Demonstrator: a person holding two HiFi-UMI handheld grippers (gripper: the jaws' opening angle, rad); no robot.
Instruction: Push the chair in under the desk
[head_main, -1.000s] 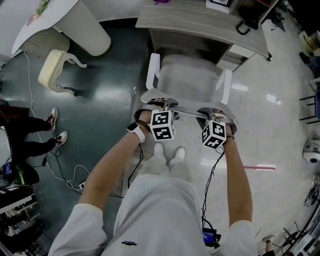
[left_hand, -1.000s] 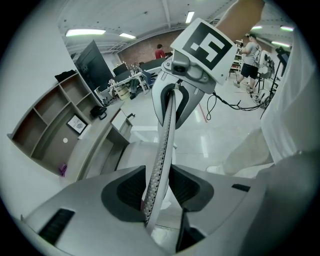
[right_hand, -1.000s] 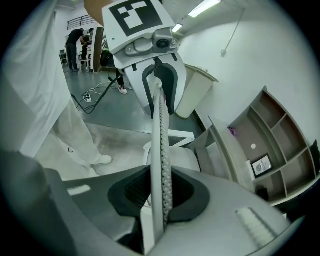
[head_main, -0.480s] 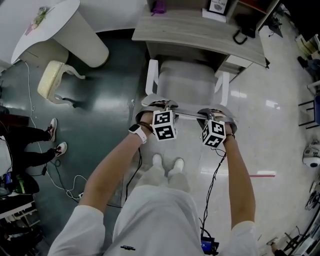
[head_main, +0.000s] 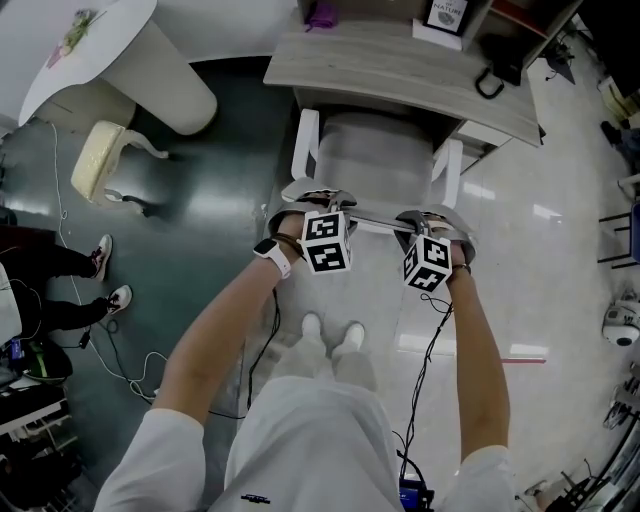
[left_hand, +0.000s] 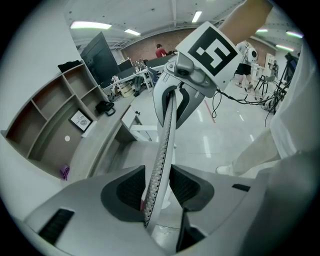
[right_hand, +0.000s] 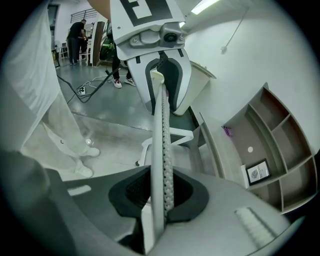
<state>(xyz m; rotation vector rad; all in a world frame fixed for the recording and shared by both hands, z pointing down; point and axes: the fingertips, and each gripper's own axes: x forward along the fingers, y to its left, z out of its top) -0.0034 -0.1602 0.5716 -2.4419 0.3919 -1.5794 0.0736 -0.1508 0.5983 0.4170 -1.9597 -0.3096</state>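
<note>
**Mid-push: both grippers clamped on the backrest, seat partly under the desk**

Nearest, the left gripper (left_hand: 159, 186) has its fingers closed on the top rim of the backrest (head_main: 376, 222), with the perforated edge pinched between the two dark pads. The right gripper (right_hand: 160, 196) bites the same rim further along, a pad pressed to each side. The rim runs straight from one pair of fingers to the other.

Just beyond the fingertips lies the seat of the chair (head_main: 375, 155), with white armrests (head_main: 304, 140) on either side. Farther out, the front of the seat is already tucked beneath the near edge of the desk (head_main: 400, 68). The backrest and the rear of the seat stand outside it.

The step in hand appears to be the push itself, partway done. The next move likely calls for an even forward shove from both hands. The chair should stay square to the opening so the armrests meet the desk edge without snagging.
</note>
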